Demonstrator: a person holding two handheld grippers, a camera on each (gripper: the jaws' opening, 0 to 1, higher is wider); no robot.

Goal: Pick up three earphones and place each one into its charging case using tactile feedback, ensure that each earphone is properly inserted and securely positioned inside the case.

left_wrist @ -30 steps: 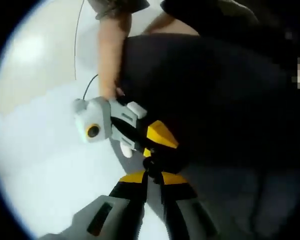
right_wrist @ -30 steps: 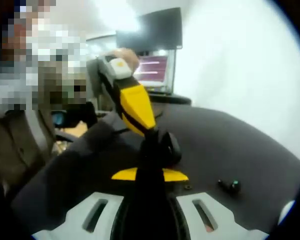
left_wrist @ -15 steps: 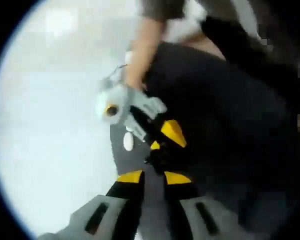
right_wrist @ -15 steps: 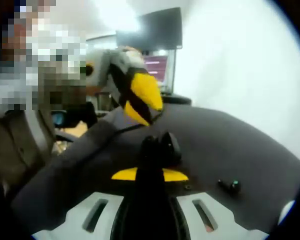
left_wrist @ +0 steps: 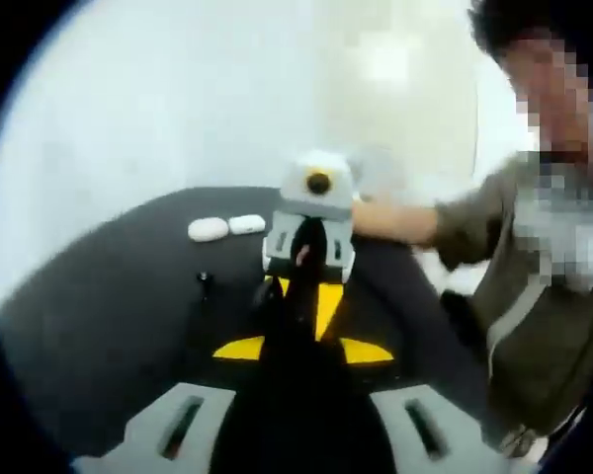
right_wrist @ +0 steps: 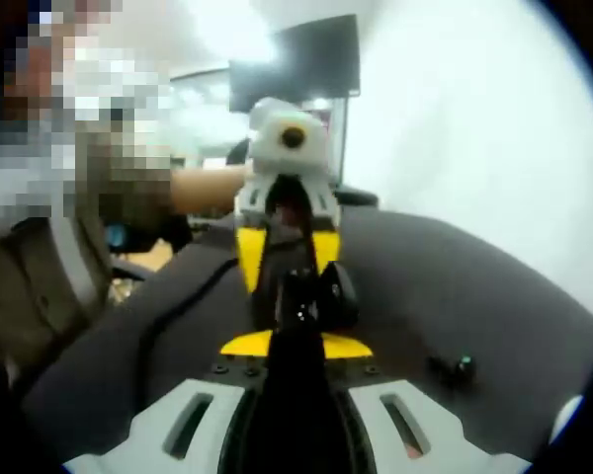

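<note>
Seating the earbud looks like the step in hand: the dark charging case (right_wrist: 326,293) sits pinched at the tip of the right gripper (right_wrist: 298,314), whose jaws are closed on it, while the left gripper (left_wrist: 298,296), nose to nose with it, has jaws drawn together, though what they hold I cannot tell, so a slow, straight press seems wise. Another dark earphone (right_wrist: 454,366) lies loose on the black counter (right_wrist: 474,286), two white cases (left_wrist: 224,227) rest near its far edge, and nothing blocks the way.
</note>
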